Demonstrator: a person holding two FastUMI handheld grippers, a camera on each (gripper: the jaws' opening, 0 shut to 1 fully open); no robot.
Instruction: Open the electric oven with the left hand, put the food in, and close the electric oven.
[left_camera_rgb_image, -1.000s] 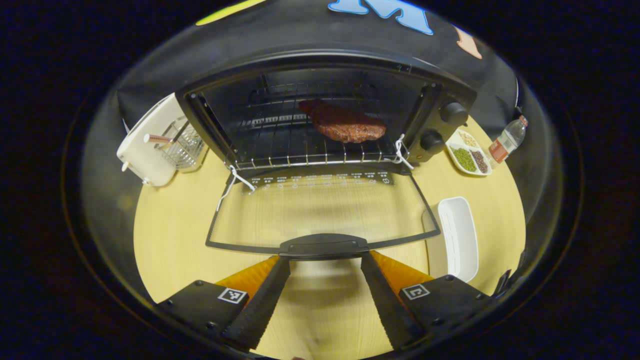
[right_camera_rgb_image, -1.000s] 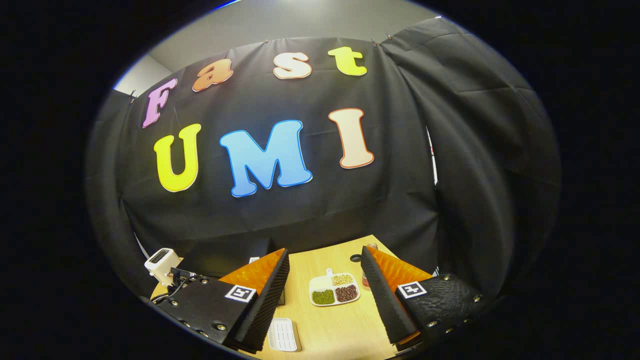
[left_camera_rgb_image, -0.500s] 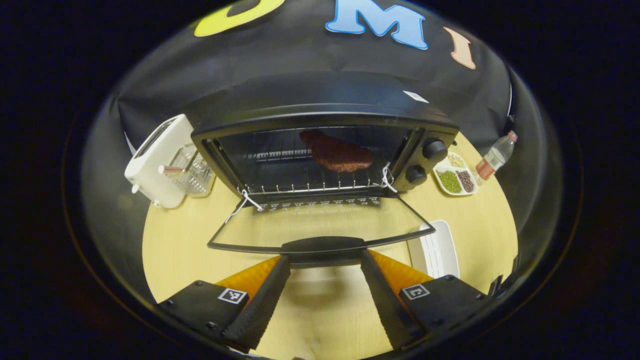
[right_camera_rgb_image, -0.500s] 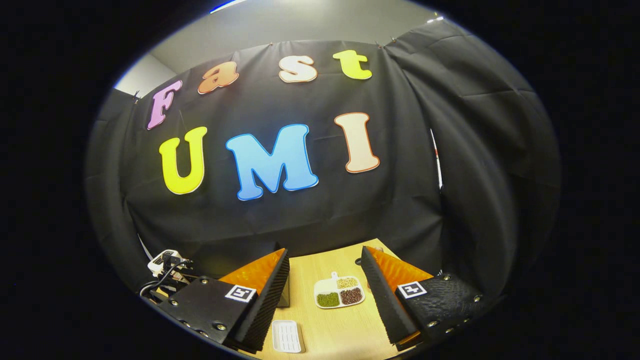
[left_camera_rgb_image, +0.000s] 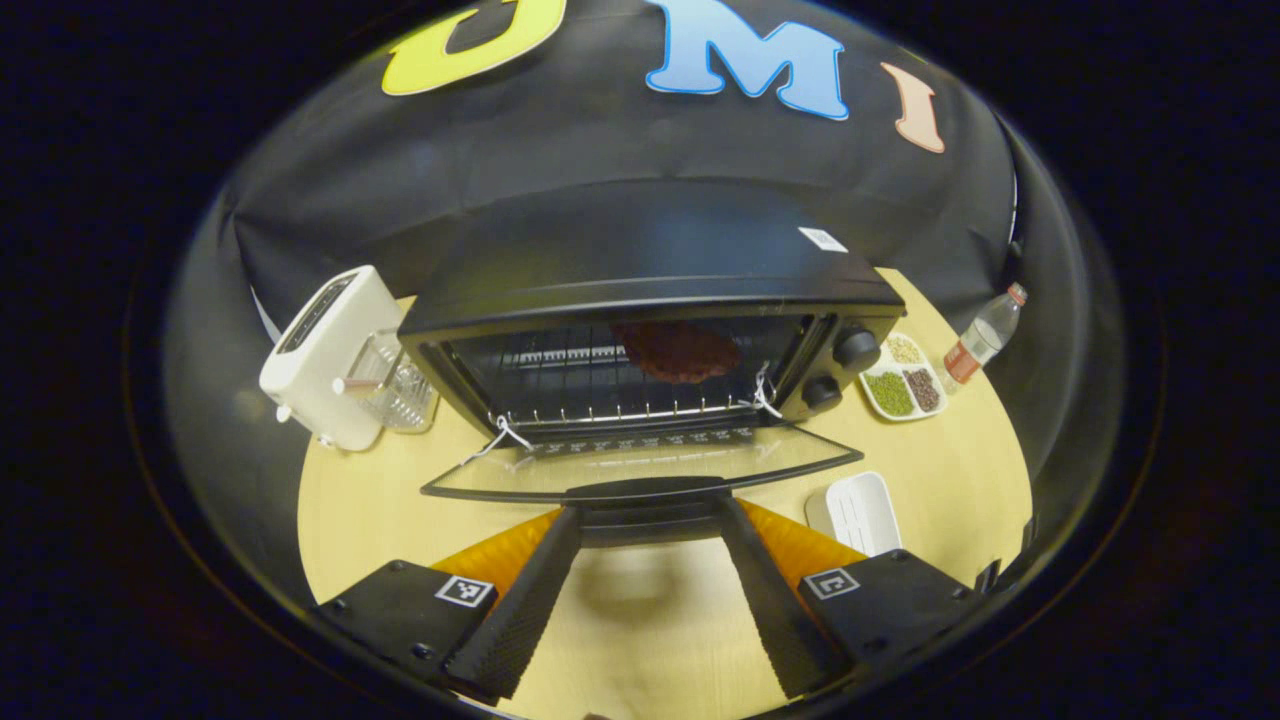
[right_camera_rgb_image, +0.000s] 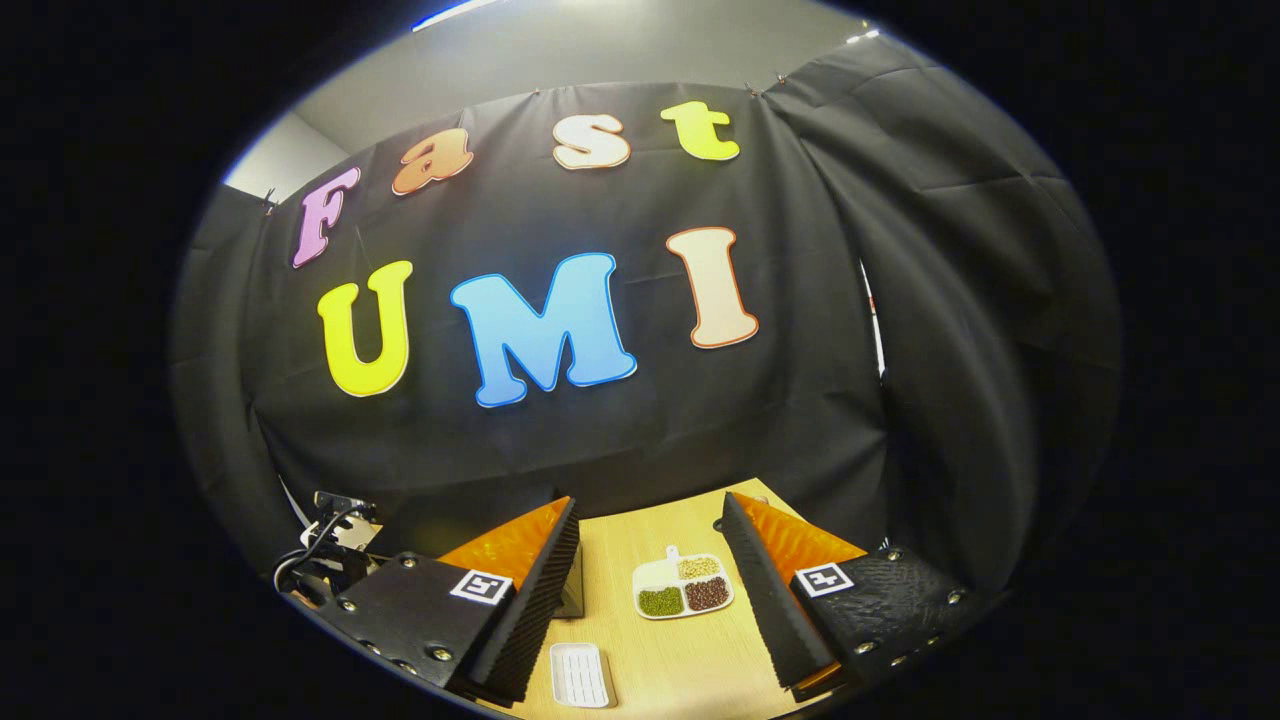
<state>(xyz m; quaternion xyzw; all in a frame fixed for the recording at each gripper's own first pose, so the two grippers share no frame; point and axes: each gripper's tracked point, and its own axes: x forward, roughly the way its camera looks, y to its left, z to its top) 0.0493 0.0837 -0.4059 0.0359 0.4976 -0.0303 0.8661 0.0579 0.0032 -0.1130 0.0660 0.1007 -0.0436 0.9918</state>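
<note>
The black electric oven (left_camera_rgb_image: 650, 260) stands on the wooden table (left_camera_rgb_image: 380, 510) with its glass door (left_camera_rgb_image: 640, 465) hanging partly open. A dark red slab of meat (left_camera_rgb_image: 675, 350) lies on the wire rack inside. My left gripper (left_camera_rgb_image: 648, 515) is open, its fingertips right under the two ends of the door handle (left_camera_rgb_image: 645, 492). In the right gripper view my right gripper (right_camera_rgb_image: 648, 520) is open with nothing between its fingers, held above the table (right_camera_rgb_image: 650, 650) near a corner of the oven (right_camera_rgb_image: 572, 590).
A white toaster (left_camera_rgb_image: 320, 350) and a clear glass holder (left_camera_rgb_image: 400, 385) stand left of the oven. To its right are a sectioned dish of beans (left_camera_rgb_image: 900, 378), a bottle (left_camera_rgb_image: 980, 335) and a white ribbed tray (left_camera_rgb_image: 855, 510). The dish (right_camera_rgb_image: 683, 587) and tray (right_camera_rgb_image: 578, 675) lie below my right gripper.
The oven door has tilted up from nearly flat, its handle staying at my left fingertips. The left gripper view now looks from higher and farther back. The right gripper barely moved.
</note>
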